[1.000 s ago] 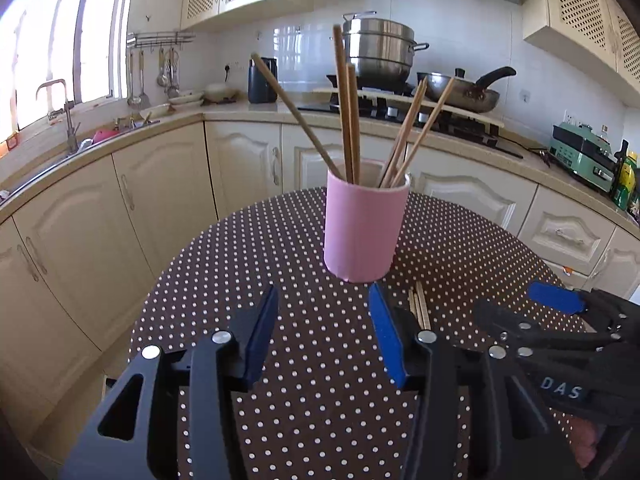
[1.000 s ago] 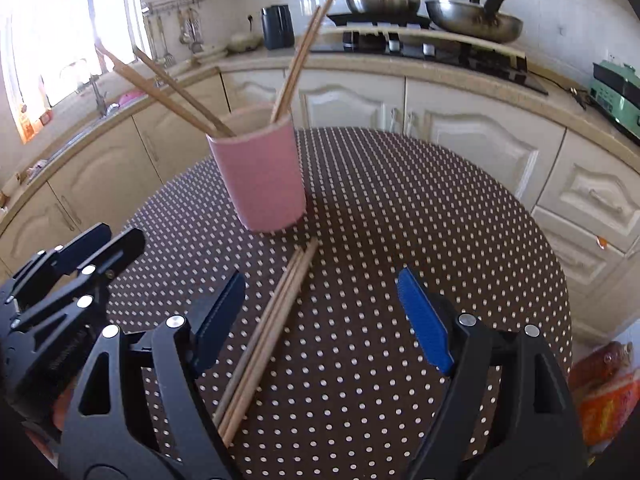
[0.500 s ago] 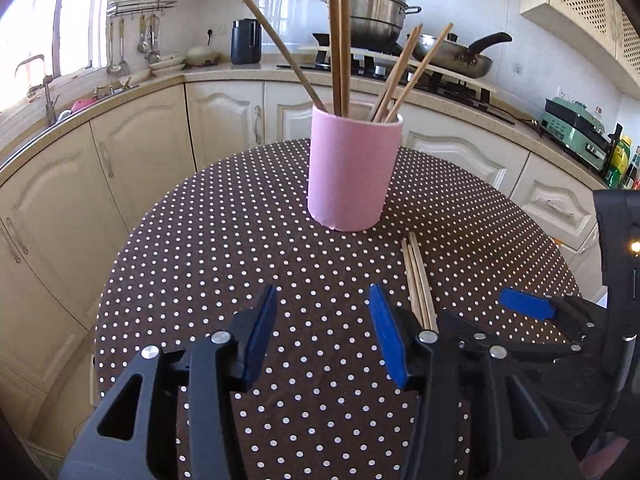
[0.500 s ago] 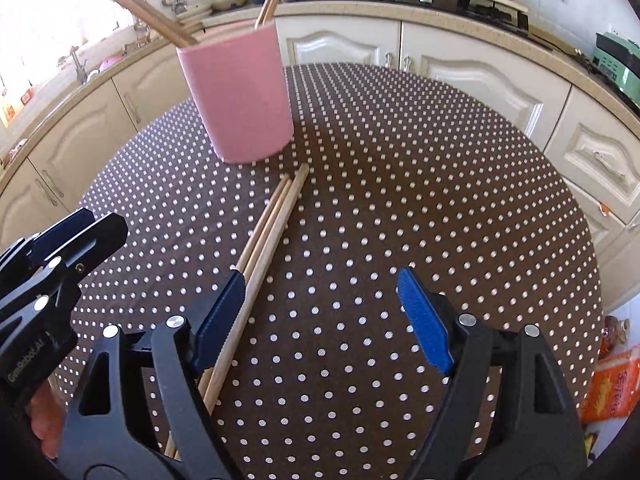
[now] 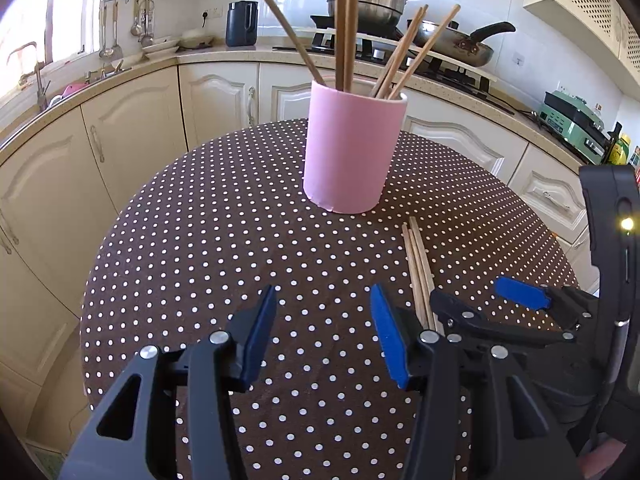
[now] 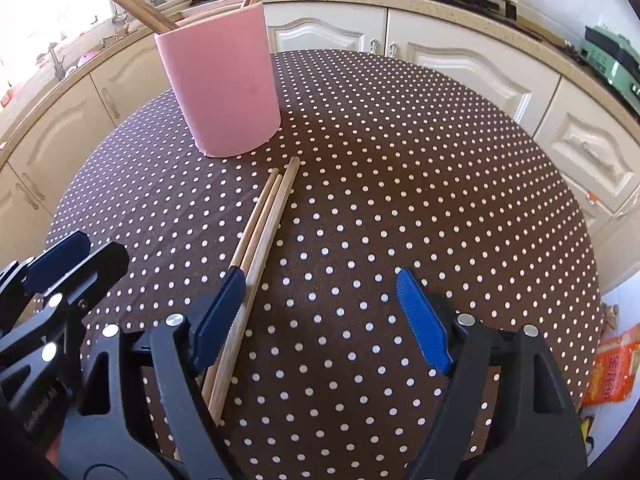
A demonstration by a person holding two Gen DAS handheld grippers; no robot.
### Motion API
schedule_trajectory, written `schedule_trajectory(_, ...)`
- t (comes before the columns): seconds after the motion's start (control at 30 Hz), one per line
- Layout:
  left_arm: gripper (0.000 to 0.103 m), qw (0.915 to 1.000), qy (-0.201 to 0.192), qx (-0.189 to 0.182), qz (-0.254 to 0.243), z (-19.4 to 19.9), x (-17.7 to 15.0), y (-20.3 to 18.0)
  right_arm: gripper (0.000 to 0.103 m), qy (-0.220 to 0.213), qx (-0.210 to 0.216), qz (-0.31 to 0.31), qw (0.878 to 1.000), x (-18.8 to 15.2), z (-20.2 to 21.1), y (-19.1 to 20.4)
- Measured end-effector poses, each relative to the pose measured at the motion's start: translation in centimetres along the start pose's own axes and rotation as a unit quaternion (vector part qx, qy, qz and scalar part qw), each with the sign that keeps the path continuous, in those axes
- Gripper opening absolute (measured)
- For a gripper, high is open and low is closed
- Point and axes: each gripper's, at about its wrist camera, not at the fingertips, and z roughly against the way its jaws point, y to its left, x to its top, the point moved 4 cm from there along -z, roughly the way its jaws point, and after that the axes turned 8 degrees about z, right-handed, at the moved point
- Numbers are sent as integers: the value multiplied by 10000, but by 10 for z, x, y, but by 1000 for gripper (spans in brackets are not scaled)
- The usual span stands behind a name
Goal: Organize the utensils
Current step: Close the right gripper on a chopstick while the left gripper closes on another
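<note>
While my right gripper (image 6: pixel 320 320) narrows its empty jaws beside three loose chopsticks (image 6: pixel 264 220) near the table's (image 6: pixel 440 184) middle, my left gripper (image 5: pixel 322 336) hangs half-open, empty; beyond, toward the far edge, the pink holder (image 5: pixel 352 148) stands with more chopsticks (image 5: pixel 346 24).

The pink cup (image 6: pixel 224 88) stands toward the table's (image 6: pixel 400 160) far-left edge, bristling with leaning chopsticks (image 5: pixel 404 52) overhead; loose chopsticks (image 6: pixel 264 216) lie near its base, running toward the near edge; the right half lies bare to the edge.
</note>
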Motion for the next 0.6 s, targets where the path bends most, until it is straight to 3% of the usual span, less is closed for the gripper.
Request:
schedule_trajectory(0.07, 50, 10000, -21, 14, 8, 1, 0, 2, 57, 17, 99, 36, 9999, 3, 0, 5)
schedule_trajectory(0.2, 52, 9999, -16, 15, 109, 0, 1, 9, 55, 35, 146, -12, 9999, 2, -1, 4)
schedule_trajectory(0.3, 52, 9999, 14, 10, 156, -1, 1, 13, 47, 77, 132, 13, 9999, -3, 2, 5)
schedule_trajectory(0.37, 52, 9998, 43, 6, 181, -2, 1, 15, 34, 67, -144, 183, 9997, -9, 6, 10)
schedule_trajectory(0.5, 53, 9998, 56, -25, 201, -2, 1, 17, 31, 22, -78, 197, 9998, -13, 8, 9)
schedule_trajectory(0.6, 53, 9997, 101, -81, 186, -2, 0, 15, 14, -107, -10, 123, 9999, -12, 7, 3)
